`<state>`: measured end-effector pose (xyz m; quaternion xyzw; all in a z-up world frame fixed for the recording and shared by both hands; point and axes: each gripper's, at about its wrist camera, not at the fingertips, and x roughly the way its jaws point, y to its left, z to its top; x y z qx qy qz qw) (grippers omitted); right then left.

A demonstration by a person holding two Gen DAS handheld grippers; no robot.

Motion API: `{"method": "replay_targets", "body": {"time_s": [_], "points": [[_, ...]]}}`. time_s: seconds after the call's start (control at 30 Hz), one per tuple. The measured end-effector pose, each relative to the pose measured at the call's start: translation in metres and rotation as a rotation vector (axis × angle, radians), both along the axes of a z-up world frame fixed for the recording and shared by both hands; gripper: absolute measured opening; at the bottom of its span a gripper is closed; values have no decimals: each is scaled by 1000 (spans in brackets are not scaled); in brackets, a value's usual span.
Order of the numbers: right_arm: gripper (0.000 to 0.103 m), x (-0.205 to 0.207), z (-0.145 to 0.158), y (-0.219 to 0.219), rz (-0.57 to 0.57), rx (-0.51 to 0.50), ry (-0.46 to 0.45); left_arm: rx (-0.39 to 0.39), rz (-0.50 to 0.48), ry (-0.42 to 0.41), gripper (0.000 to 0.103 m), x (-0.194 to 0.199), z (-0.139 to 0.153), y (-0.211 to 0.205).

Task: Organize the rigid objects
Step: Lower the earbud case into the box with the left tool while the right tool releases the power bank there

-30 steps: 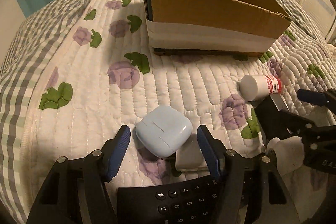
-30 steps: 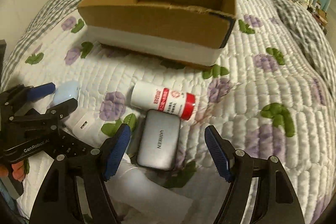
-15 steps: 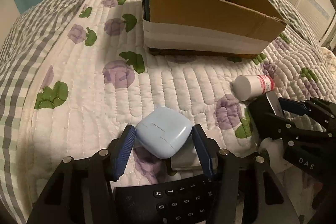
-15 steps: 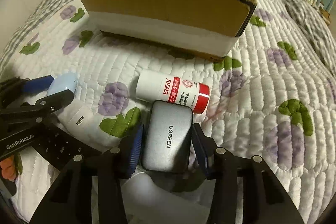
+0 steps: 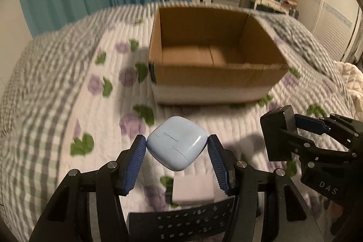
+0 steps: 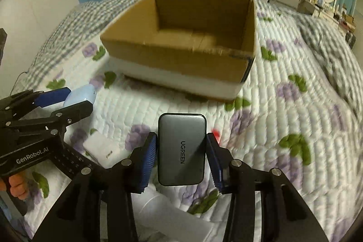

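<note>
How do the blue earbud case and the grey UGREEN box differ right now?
The earbud case is pale blue, glossy and rounded; the UGREEN box is grey, flat and rectangular with printed lettering. The case sits cornerwise in the left gripper; the box sits straight in the right gripper. Both are clamped, off the quilt.

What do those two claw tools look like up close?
Both are black linkage frames joined by silver rivets, each ending in two fingers faced with ribbed blue pads. The left gripper shows white "GenRobot.AI" lettering on its side in the right wrist view; the right gripper shows "DAS" in the left wrist view. No cables or sleeves show.
</note>
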<state>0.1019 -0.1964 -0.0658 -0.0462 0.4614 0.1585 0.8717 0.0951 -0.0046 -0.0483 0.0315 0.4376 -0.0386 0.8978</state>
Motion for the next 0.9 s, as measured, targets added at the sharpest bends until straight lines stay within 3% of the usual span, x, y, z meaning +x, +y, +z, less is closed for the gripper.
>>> {"method": "replay_targets", "body": {"time_s": [0.33, 0.57, 0.7, 0.9], "points": [[43, 21, 66, 6, 3, -14, -158, -30, -19, -120, 57, 23, 49, -14], [43, 61, 98, 4, -12, -11, -222, -25, -29, -214, 57, 69, 79, -18], [43, 88, 102, 2, -29, -11, -230, -14, -25, -234, 57, 104, 76, -20], [43, 131, 85, -5, -46, -10, -201, -7, -17, -157, 57, 161, 38, -24]]}}
